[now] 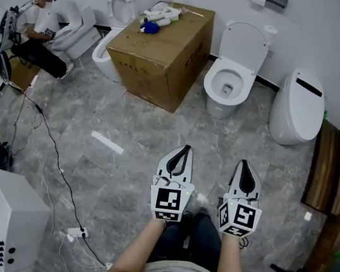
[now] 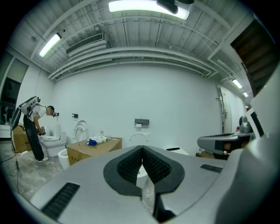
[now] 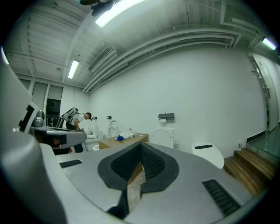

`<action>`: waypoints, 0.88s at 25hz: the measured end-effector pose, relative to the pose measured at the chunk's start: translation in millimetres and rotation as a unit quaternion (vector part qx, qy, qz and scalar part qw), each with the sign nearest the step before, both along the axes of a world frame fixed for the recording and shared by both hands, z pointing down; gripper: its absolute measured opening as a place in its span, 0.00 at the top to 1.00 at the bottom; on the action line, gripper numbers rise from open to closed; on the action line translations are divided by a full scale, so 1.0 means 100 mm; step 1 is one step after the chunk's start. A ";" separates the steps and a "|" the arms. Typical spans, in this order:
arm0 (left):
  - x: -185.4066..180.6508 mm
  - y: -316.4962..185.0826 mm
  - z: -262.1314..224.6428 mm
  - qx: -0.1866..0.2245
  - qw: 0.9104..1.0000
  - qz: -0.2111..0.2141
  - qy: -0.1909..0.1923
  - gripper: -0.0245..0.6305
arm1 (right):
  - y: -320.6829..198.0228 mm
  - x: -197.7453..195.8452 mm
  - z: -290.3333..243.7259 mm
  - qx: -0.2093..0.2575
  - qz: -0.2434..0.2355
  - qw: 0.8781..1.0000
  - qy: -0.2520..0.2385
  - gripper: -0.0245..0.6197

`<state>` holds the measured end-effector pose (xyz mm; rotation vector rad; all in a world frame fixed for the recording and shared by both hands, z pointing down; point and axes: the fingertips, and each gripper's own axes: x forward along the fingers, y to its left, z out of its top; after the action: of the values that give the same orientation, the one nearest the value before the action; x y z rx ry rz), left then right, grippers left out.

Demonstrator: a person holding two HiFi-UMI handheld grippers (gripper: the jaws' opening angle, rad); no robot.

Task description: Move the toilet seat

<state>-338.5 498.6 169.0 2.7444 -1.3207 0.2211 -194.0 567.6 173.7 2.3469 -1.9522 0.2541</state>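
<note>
Grey marble floor (image 1: pixel 128 119) lies open between the big brown cardboard box (image 1: pixel 164 51) and the two grippers, which are well short of it. Both the left gripper (image 1: pixel 186 147) and the right gripper (image 1: pixel 245 163) have their jaws pressed together on nothing. Just right of the box, the white oval toilet seat (image 1: pixel 228 84) rests on its bowl, lid raised. Farther right stand a closed white toilet (image 1: pixel 297 107) and wooden steps (image 1: pixel 331 167), cut off at the edge. Left of the box, another white toilet (image 1: pixel 117 5) is half hidden behind it.
</note>
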 end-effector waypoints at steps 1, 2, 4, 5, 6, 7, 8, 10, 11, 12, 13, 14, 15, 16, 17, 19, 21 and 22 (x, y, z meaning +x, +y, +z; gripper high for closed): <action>0.02 -0.05 0.01 -0.002 1.000 0.001 0.000 0.94 | -0.04 0.02 0.00 -0.001 0.001 1.000 0.000 0.94; 0.05 -0.09 0.02 -0.003 1.000 0.002 -0.001 0.94 | -0.08 0.04 0.00 -0.003 0.001 1.000 0.000 0.94; 0.12 -0.18 0.03 -0.004 1.000 0.003 -0.001 0.94 | -0.17 0.11 0.02 -0.004 0.002 1.000 -0.001 0.94; 0.16 -0.23 0.04 -0.003 1.000 0.003 -0.001 0.94 | -0.23 0.14 0.03 -0.004 0.001 1.000 -0.002 0.94; 0.20 -0.28 0.04 -0.003 1.000 0.002 0.000 0.94 | -0.28 0.18 0.04 -0.004 0.000 1.000 -0.003 0.94; 0.23 -0.33 0.05 -0.003 1.000 0.000 0.000 0.94 | -0.34 0.21 0.06 -0.004 -0.002 1.000 -0.004 0.94; 0.27 -0.39 0.06 -0.002 1.000 -0.002 0.000 0.94 | -0.41 0.24 0.07 -0.004 -0.005 1.000 -0.004 0.94; 0.33 -0.53 0.09 -0.002 1.000 -0.006 -0.001 0.94 | -0.57 0.31 0.10 -0.004 -0.010 1.000 -0.003 0.94; 0.36 -0.61 0.10 -0.002 1.000 -0.009 -0.001 0.94 | -0.66 0.34 0.11 -0.005 -0.013 1.000 -0.003 0.94; 0.38 -0.70 0.11 -0.003 1.000 -0.012 -0.001 0.94 | -0.75 0.38 0.12 -0.005 -0.015 1.000 -0.005 0.94; 0.41 -0.78 0.12 -0.004 1.000 -0.015 -0.001 0.94 | -0.84 0.43 0.13 -0.005 -0.017 1.000 -0.005 0.94; 0.45 -0.87 0.13 -0.005 1.000 -0.018 0.000 0.94 | -0.93 0.48 0.13 -0.006 -0.018 1.000 -0.005 0.94; 0.50 -0.95 0.14 -0.006 1.000 -0.019 0.000 0.94 | -1.01 0.54 0.12 -0.006 -0.019 1.000 -0.004 0.94; 0.56 -1.03 0.14 -0.007 1.000 -0.021 0.000 0.94 | -1.09 0.61 0.12 -0.006 -0.019 1.000 -0.003 0.94; 0.62 -1.12 0.15 -0.007 1.000 -0.023 0.000 0.94 | -1.17 0.67 0.12 -0.006 -0.020 1.000 -0.003 0.94; 0.75 -1.29 0.14 -0.009 1.000 -0.025 0.000 0.94 | -1.34 0.81 0.12 -0.008 -0.021 1.000 -0.004 0.94; 0.88 -1.46 0.13 -0.008 1.000 -0.026 0.000 0.94 | -1.52 0.95 0.12 -0.008 -0.023 1.000 -0.005 0.94; 0.95 -1.54 0.12 -0.007 1.000 -0.026 -0.001 0.94 | -1.61 1.01 0.12 -0.008 -0.025 1.000 -0.005 0.94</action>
<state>-243.8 344.8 181.5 2.6946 -1.3838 0.2300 -93.3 407.0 186.1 2.2886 -2.0018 0.2782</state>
